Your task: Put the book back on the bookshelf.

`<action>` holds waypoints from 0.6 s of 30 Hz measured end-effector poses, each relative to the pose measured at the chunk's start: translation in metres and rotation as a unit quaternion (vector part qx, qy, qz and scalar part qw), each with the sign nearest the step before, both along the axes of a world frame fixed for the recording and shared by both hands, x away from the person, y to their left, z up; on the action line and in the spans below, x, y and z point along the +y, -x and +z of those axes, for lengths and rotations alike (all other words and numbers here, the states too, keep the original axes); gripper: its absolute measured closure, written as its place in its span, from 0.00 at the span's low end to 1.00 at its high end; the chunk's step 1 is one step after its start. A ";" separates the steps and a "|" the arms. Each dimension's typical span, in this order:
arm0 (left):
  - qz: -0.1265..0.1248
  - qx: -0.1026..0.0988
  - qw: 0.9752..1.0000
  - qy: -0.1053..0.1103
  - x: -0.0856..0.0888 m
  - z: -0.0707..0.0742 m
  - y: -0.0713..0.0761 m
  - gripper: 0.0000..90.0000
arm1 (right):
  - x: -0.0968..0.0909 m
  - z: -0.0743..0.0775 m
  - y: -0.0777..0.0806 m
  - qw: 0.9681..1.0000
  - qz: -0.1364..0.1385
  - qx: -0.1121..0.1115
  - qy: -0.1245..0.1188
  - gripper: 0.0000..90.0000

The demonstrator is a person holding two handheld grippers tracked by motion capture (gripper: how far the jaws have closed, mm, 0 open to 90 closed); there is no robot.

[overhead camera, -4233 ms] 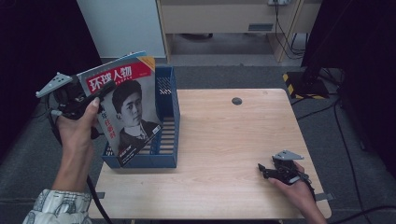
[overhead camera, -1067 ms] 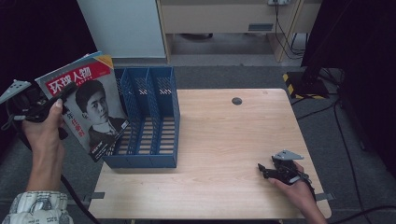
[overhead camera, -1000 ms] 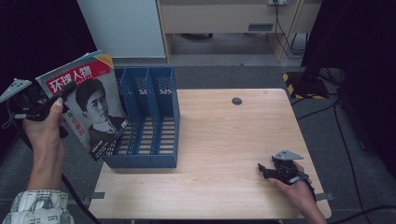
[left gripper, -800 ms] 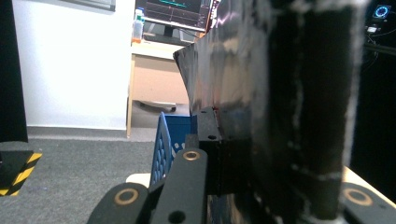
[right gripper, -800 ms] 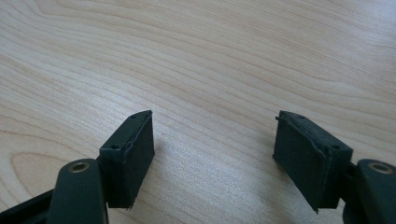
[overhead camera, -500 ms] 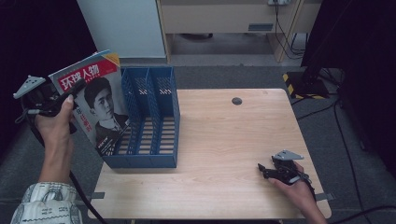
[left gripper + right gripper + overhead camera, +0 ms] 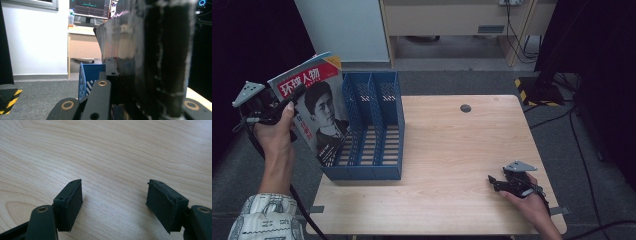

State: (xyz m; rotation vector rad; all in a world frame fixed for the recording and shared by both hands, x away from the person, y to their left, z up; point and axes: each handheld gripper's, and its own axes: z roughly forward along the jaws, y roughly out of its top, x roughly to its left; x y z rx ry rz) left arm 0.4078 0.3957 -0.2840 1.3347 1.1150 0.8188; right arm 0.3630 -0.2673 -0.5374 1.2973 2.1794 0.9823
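Observation:
A magazine (image 7: 319, 115) with a red title band and a portrait on its cover stands tilted at the left side of a blue file rack (image 7: 377, 150). My left gripper (image 7: 287, 100) is shut on the magazine's left edge, off the table's left side. The magazine's lower corner overlaps the rack's left wall; I cannot tell whether it is inside the leftmost slot. In the left gripper view the magazine (image 7: 130, 50) shows edge-on between the jaws, with the rack (image 7: 86, 75) behind. My right gripper (image 7: 494, 182) rests on the table's near right part, and in its own view it (image 7: 113, 200) stands open over bare wood.
The wooden table (image 7: 452, 145) has a small dark round hole (image 7: 465, 108) near its far edge. A white cabinet (image 7: 342, 30) and a wooden desk (image 7: 452, 20) stand behind. A yellow-black striped stand base (image 7: 524, 87) sits off the far right corner.
My left hand has carried the magazine to the right, up against the rack's left side. The right gripper has not moved.

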 end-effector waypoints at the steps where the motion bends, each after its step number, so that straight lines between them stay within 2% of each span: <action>1: 0.000 -0.001 1.000 0.000 0.000 0.000 -0.001 0.96 | 0.000 0.000 0.000 1.000 0.000 0.000 0.000 0.32; 18: -0.010 -0.003 1.000 -0.007 -0.004 0.002 -0.005 0.96 | 0.000 0.000 0.000 1.000 0.000 0.000 0.000 0.32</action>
